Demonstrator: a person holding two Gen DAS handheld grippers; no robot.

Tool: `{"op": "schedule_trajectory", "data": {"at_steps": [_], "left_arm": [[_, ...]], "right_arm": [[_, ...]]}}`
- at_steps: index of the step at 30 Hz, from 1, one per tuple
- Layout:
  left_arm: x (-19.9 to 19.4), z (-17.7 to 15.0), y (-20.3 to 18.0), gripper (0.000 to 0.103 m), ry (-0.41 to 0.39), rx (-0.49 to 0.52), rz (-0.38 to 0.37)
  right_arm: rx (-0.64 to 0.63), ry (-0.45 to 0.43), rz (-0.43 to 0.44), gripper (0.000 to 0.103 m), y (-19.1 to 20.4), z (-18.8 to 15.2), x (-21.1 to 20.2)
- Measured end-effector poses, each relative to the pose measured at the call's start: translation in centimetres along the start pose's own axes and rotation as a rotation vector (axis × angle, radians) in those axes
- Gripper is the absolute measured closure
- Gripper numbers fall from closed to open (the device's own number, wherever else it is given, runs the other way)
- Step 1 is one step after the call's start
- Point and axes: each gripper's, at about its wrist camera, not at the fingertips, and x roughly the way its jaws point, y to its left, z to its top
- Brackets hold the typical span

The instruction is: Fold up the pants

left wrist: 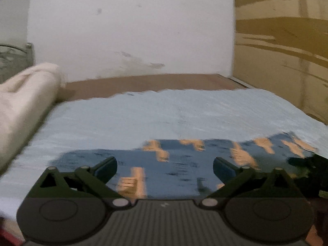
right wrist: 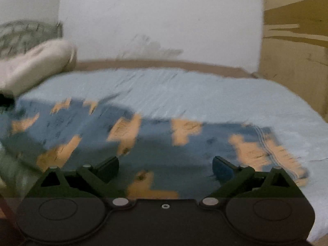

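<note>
The blue pants with orange patches (right wrist: 143, 143) lie flat on the pale blue bedsheet (right wrist: 205, 94), filling the lower half of both blurred frames. The left gripper (left wrist: 165, 169) hangs above them with its jaws wide apart and nothing between them. The right gripper (right wrist: 165, 169) is likewise spread wide and empty. A cream rolled blanket (left wrist: 26, 98) sits at the left edge.

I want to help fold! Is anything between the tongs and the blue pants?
Nothing visible. Both tongs, left and right, hang open right over the pants on the bed sheet. The pillow lies off to the side.
</note>
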Motion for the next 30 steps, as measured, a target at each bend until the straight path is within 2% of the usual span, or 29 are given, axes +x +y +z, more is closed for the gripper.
{"op": "schedule_trajectory", "data": {"at_steps": [4, 8, 12, 17, 21, 25, 28, 29, 30], "left_arm": [[-0.9, -0.4, 4.8, 0.001, 0.009, -0.035, 0.125], [0.1, -1.8, 9.3, 0.001, 0.052, -0.098, 0.227], [2.4, -3.1, 13.2, 0.001, 0.059, -0.171, 0.241], [5.1, -4.2, 16.8, 0.008, 0.076, -0.274, 0.180], [6.8, -4.8, 19.4, 0.021, 0.097, -0.384, 0.123], [8.0, -6.1, 21.0, 0.031, 0.124, -0.468, 0.105], [8.6, -6.7, 21.9, 0.053, 0.139, -0.531, 0.077], [8.6, -6.7, 22.0, 0.070, 0.139, -0.540, 0.067], [8.5, -6.6, 21.9, 0.081, 0.137, -0.546, 0.066]], "right_arm": [[0.044, -0.009, -0.024, 0.001, 1.2, 0.5, -0.2], [0.076, -0.023, 0.023, 0.001, 2.7, 0.8, -0.6], [0.124, -0.039, 0.078, 0.001, 4.3, 0.9, -0.9], [0.159, -0.053, 0.138, 0.001, 6.0, 1.3, -0.9], [0.151, -0.037, 0.148, 0.001, 6.9, 1.3, -0.6], [0.154, -0.031, 0.154, 0.001, 7.4, 1.1, -0.4], [0.149, -0.026, 0.151, 0.001, 7.6, 0.9, -0.1], [0.148, -0.023, 0.149, 0.001, 7.6, 0.9, 0.0], [0.146, -0.021, 0.148, 0.001, 7.7, 0.9, 0.0]]}}
